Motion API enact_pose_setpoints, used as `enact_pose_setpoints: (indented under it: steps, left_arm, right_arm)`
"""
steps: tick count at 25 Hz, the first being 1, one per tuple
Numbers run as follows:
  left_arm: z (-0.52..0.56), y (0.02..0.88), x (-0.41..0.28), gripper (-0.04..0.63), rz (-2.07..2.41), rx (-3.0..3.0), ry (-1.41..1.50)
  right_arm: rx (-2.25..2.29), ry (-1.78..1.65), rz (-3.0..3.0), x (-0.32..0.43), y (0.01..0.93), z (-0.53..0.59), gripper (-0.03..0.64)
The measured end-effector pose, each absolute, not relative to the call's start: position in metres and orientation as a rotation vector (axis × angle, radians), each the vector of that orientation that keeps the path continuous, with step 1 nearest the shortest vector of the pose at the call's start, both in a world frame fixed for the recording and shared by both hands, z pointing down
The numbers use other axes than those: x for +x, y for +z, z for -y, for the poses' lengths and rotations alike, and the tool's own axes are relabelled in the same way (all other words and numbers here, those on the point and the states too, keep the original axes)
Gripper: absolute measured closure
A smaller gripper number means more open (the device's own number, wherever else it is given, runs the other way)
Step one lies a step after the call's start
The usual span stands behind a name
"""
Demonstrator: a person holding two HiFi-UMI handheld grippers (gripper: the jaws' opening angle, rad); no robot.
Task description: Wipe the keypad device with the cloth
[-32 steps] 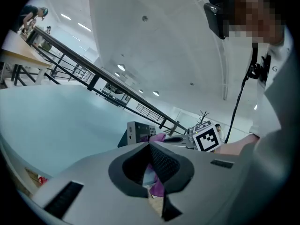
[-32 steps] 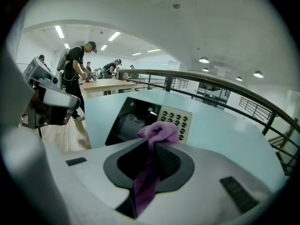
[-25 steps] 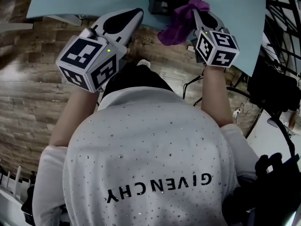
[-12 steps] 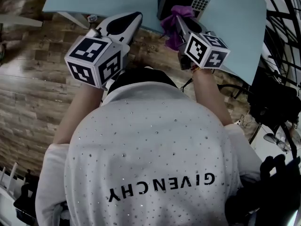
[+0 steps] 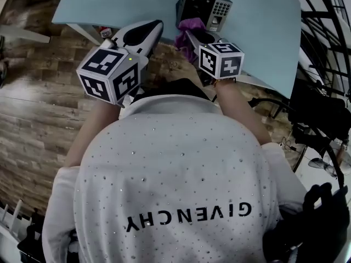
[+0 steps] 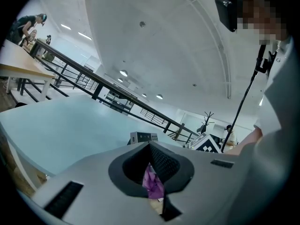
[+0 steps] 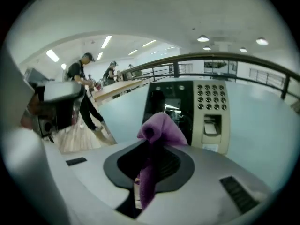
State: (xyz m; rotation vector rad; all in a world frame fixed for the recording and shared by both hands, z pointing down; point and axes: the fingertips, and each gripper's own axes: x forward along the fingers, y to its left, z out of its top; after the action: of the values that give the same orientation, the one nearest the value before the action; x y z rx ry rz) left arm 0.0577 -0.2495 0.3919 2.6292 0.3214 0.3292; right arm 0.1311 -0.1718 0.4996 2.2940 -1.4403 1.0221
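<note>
On the pale blue table ahead of you, the keypad device sits near the edge. Your left gripper hangs off to its left, jaws nearly together. Your right gripper pinches the purple cloth just in front of the device.

Purple cloth: soft, fuzzy-napped fabric, matt. The keypad device has a glossy black screen panel beside a matt grey plastic key face; the table top is smooth and matt. Right gripper shell smooth matt grey plastic; floor grained wood plank.
</note>
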Motion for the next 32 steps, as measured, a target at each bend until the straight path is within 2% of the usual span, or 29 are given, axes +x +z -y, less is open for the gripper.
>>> enact_pose_setpoints:
  steps: [3, 16, 20, 27, 32]
  left_arm:
    - [0.249, 0.389, 0.059, 0.589, -0.318, 2.628, 0.323]
    - [0.272, 0.392, 0.039, 0.589, -0.158, 2.621, 0.31]
    - [0.284, 0.384, 0.03, 0.589, -0.112, 2.64, 0.284]
    - [0.313, 0.374, 0.01, 0.589, 0.015, 2.652, 0.229]
    - [0.329, 0.372, -0.009, 0.589, 0.097, 2.622, 0.191]
  right_arm:
    - [2.482, 1.184, 1.433, 0.148, 0.498, 0.155, 0.571]
    - [2.717, 1.176, 0.955, 0.216, 0.493, 0.084, 0.571]
    - [2.572, 1.002, 1.071, 0.201, 0.481, 0.114, 0.574]
    - [2.109, 0.64, 1.497, 0.128, 0.456, 0.227, 0.575]
    - [2.095, 0.445, 1.498, 0.15, 0.419, 0.27, 0.574]
